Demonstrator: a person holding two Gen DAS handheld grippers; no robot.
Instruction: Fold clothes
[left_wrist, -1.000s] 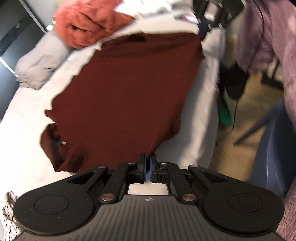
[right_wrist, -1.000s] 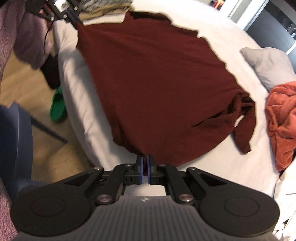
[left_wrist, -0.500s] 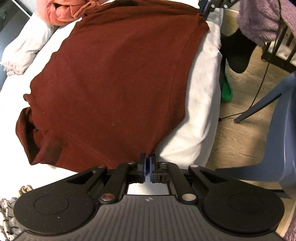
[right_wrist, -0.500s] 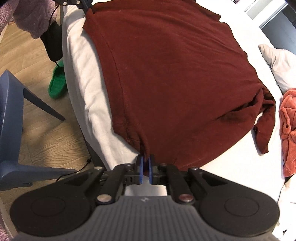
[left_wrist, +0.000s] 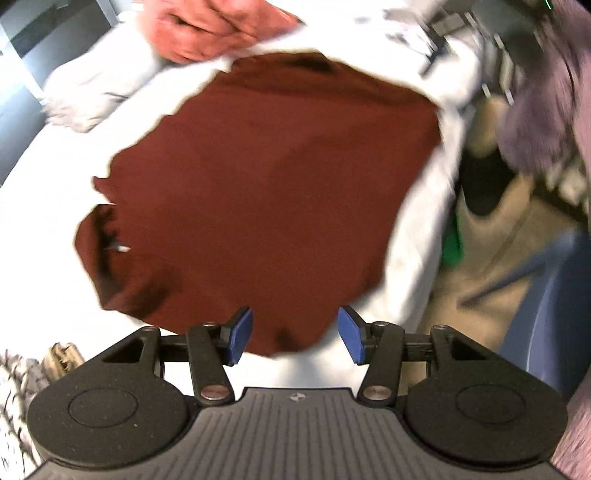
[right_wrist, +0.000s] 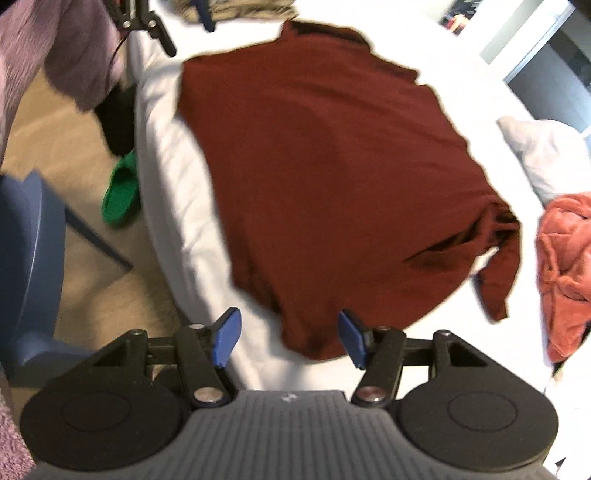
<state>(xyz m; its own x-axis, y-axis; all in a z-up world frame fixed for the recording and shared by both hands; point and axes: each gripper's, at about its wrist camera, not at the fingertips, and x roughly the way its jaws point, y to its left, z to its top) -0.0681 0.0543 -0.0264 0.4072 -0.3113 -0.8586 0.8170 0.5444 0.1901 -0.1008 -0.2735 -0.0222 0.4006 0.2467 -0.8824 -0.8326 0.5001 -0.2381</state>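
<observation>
- The dark red shirt (left_wrist: 273, 192) lies spread flat on the white bed (left_wrist: 44, 280), its long side running along the mattress edge nearest the floor, one sleeve (right_wrist: 498, 273) crumpled on the far side toward the orange garment (right_wrist: 565, 273).
- The left gripper (left_wrist: 295, 334) is opening right now, blue pads apart; a corner of the shirt sits below the gap, but nothing is pinched.
- Same story on the right gripper (right_wrist: 288, 338): jaws opening wide, the other near corner of the shirt lies under the gap, free of the pads.
- So the cloth is released at both ends and rests on the bed.
- Handling, as I judge it: light, soft, limp knit. It will sag and drape the instant it is lifted, so no single grip will carry its shape.
- It looks slightly grippy rather than slick, and it is not fragile, so a firm pinch should be safe.
- Best hold, I'd say: hems, corners or shoulder seams, where the fabric is doubled and gives the pads something to bite.
- That bunched sleeve probably wants taking near the cuff and laying across the body first.
- Both views are blurred, so seam detail is hard to make out.
</observation>
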